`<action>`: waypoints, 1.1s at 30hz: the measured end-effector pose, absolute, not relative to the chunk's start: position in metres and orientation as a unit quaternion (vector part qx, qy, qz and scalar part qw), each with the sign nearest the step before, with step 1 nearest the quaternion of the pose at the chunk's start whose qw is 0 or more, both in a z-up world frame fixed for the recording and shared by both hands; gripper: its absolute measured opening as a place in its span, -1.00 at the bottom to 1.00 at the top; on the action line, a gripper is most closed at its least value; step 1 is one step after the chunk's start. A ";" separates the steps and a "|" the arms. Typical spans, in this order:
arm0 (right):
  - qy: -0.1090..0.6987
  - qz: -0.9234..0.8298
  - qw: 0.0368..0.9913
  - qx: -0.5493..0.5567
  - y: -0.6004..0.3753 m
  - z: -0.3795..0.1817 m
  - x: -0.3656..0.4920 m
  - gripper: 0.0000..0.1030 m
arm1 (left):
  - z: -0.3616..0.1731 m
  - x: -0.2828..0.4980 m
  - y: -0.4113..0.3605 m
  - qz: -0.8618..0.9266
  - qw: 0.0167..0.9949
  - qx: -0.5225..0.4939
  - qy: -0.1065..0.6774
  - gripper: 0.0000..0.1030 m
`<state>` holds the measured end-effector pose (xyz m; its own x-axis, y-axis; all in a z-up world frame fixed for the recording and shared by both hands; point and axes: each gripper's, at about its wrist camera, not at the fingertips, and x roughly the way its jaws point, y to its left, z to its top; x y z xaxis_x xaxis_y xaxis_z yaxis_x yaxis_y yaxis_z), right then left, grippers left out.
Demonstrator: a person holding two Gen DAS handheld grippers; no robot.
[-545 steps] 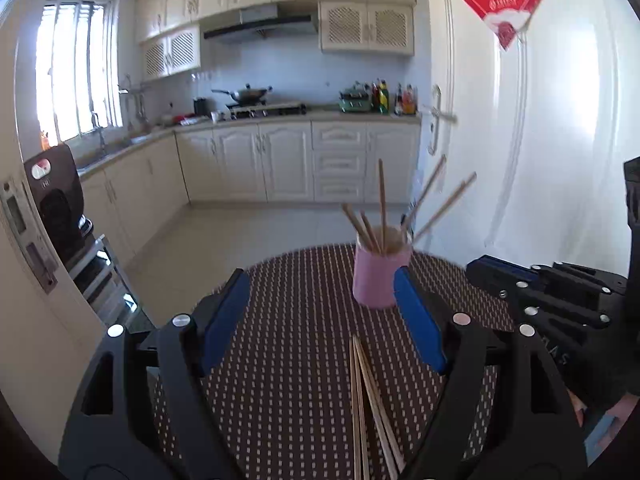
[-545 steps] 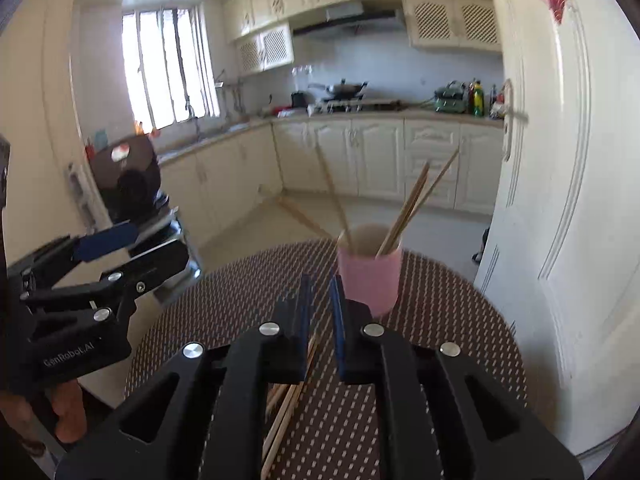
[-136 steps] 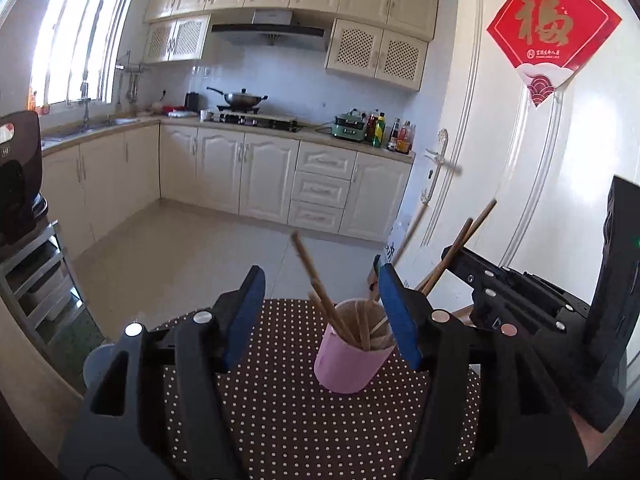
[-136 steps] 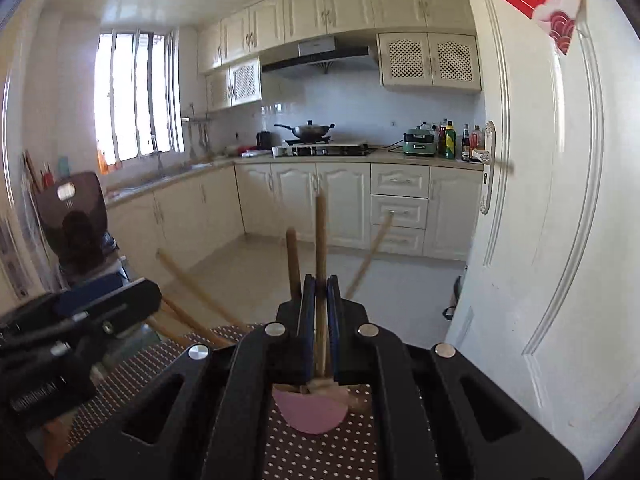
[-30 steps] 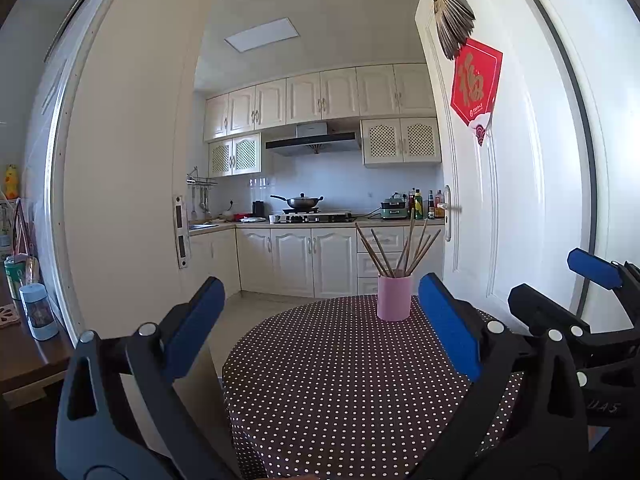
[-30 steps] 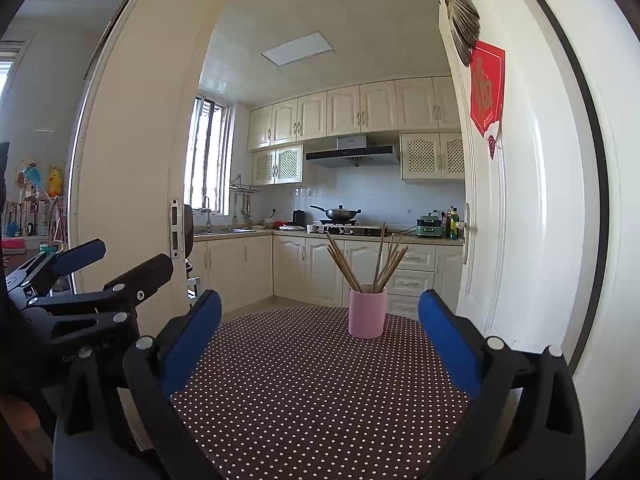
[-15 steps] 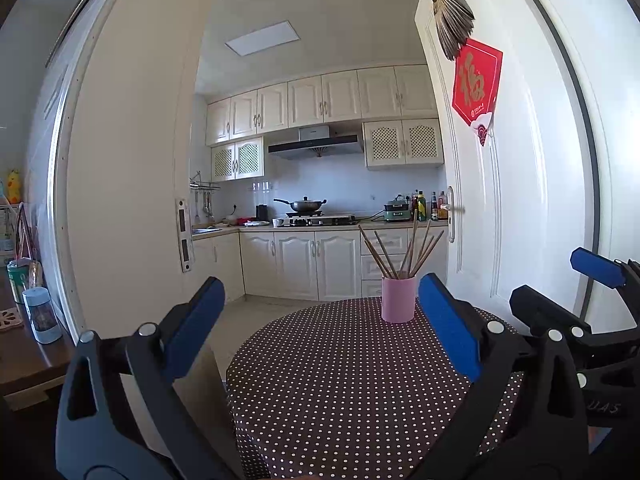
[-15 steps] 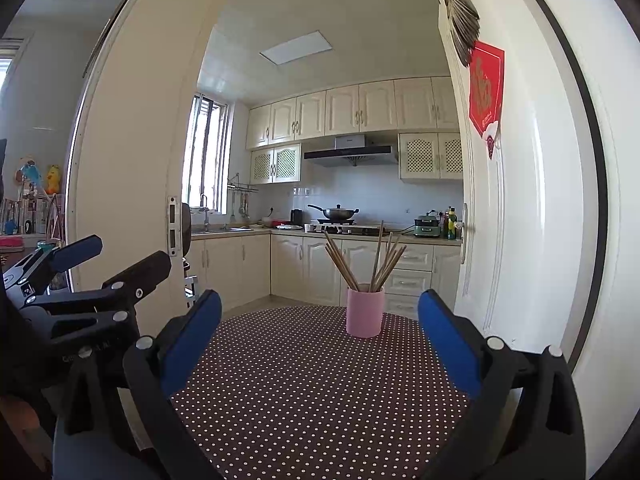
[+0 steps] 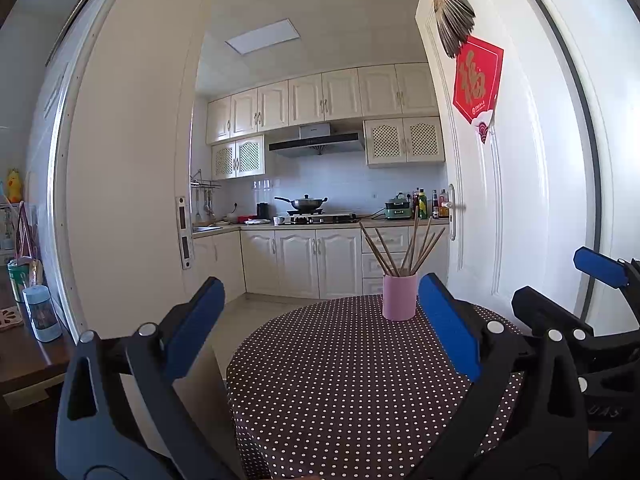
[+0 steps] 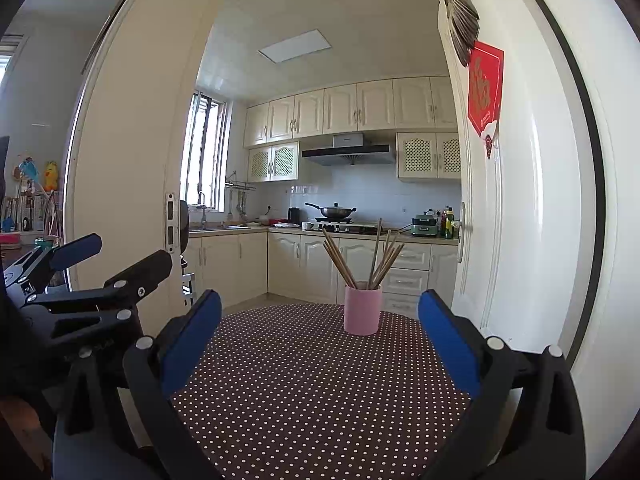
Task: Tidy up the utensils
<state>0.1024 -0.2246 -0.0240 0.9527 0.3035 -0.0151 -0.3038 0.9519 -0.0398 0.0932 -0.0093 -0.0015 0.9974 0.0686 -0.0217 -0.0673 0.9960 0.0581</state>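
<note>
A pink cup [image 9: 399,297] [image 10: 362,309] stands upright at the far side of the round dotted table [image 9: 340,380] [image 10: 312,380]. Several wooden chopsticks [image 9: 404,250] [image 10: 366,258] fan out of it. My left gripper [image 9: 320,328] is open with nothing between its blue pads, held back near the table's front edge. My right gripper [image 10: 318,338] is also open and empty, likewise well short of the cup. Each gripper shows at the edge of the other's view.
A white door [image 9: 520,200] with a red paper decoration [image 9: 476,80] stands open just right of the table. A white door frame [image 9: 132,200] rises on the left. A wooden side table with a small bottle [image 9: 40,312] sits at far left. Kitchen cabinets lie beyond.
Over the last second both views have hardly shifted. Earlier, the loose chopsticks on the table went into the cup and both grippers drew back from it.
</note>
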 end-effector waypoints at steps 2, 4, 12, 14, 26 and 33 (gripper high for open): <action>0.005 0.154 0.988 -0.020 -0.225 -0.024 0.102 0.84 | -0.002 0.093 -0.009 0.034 0.999 0.028 0.012 0.86; 0.006 0.154 0.988 -0.019 -0.224 -0.024 0.102 0.84 | -0.002 0.092 -0.009 0.034 0.999 0.028 0.012 0.86; 0.006 0.153 0.988 -0.017 -0.223 -0.024 0.101 0.84 | -0.002 0.093 -0.008 0.035 0.999 0.026 0.013 0.86; 0.008 0.154 0.988 -0.017 -0.223 -0.025 0.101 0.84 | -0.002 0.094 -0.009 0.036 0.999 0.027 0.012 0.86; 0.010 0.154 0.988 -0.015 -0.223 -0.026 0.100 0.84 | -0.003 0.094 -0.011 0.039 0.999 0.031 0.009 0.86; 0.010 0.154 0.988 -0.015 -0.223 -0.025 0.101 0.84 | -0.004 0.093 -0.011 0.040 0.999 0.031 0.008 0.86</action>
<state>0.1010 -0.2231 -0.0255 0.9521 0.3047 -0.0246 -0.3053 0.9519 -0.0264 0.0932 -0.0114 -0.0036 0.9967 0.0796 -0.0133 -0.0786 0.9950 0.0623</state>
